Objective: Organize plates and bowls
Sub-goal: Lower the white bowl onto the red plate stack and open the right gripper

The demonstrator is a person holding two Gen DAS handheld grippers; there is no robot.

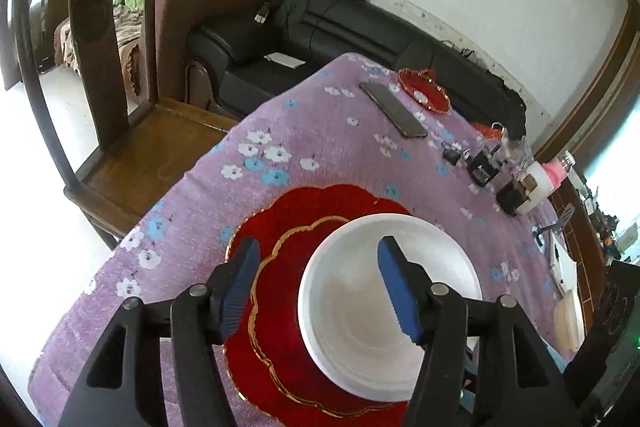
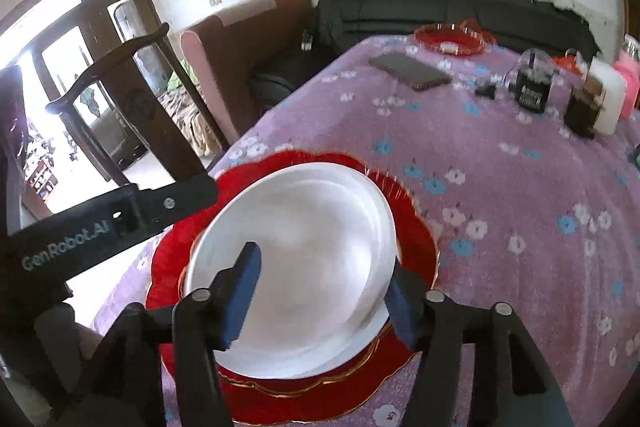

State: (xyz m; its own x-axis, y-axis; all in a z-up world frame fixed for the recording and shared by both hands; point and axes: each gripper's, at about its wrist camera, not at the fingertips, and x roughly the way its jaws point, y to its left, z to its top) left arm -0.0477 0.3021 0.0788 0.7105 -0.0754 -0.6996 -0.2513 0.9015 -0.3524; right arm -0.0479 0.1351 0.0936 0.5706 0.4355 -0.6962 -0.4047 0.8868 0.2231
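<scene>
Plates here look stiff, smooth and breakable — white plate rests on red plates; take its rim. Left gripper and right gripper stand apart, holding nothing.

White plate sits upright atop 2 stacked red scalloped plates w/ gold rims, at near edge of surface; another red dish lies far side, well apart from stack.
</scene>
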